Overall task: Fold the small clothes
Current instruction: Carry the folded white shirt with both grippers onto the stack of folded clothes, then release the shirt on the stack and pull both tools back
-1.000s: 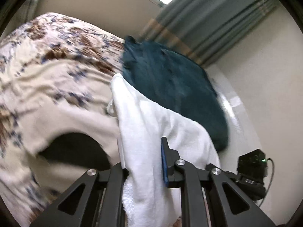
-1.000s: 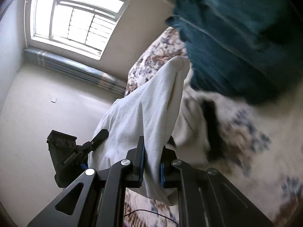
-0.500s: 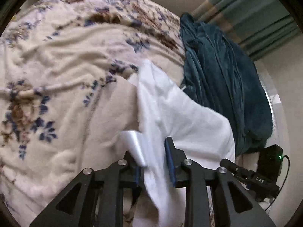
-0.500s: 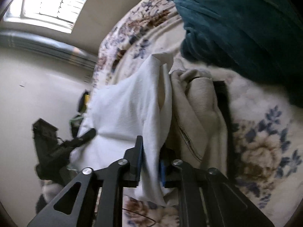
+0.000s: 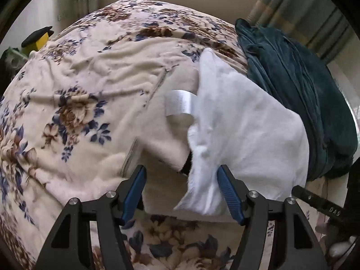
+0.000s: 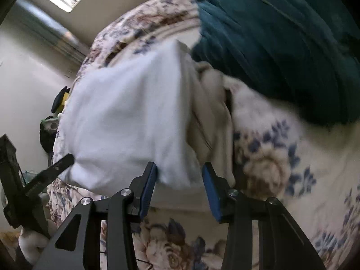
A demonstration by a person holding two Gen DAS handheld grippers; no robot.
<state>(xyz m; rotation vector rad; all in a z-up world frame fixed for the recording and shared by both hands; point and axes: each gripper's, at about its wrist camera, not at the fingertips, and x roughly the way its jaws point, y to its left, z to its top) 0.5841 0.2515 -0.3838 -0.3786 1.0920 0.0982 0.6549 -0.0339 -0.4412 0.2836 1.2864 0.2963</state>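
A small white garment (image 5: 243,135) lies folded on top of a beige garment (image 5: 171,135) on the flowered bed. Its white label (image 5: 180,104) sticks out at the left. My left gripper (image 5: 182,191) is open, its blue pads either side of the garment's near corner, not gripping it. In the right wrist view the white garment (image 6: 126,121) lies over the beige garment (image 6: 211,121). My right gripper (image 6: 178,186) is open too, with the garment's near edge between its jaws.
A flowered blanket (image 5: 74,85) covers the bed. A dark teal blanket (image 5: 299,90) is heaped beside the clothes; it also shows in the right wrist view (image 6: 281,33). A yellow and black object (image 5: 38,39) sits at the bed's far edge. Curtains (image 5: 299,4) hang behind.
Both grippers lowered the white garment onto the beige one on the bed, then opened and let go of it.
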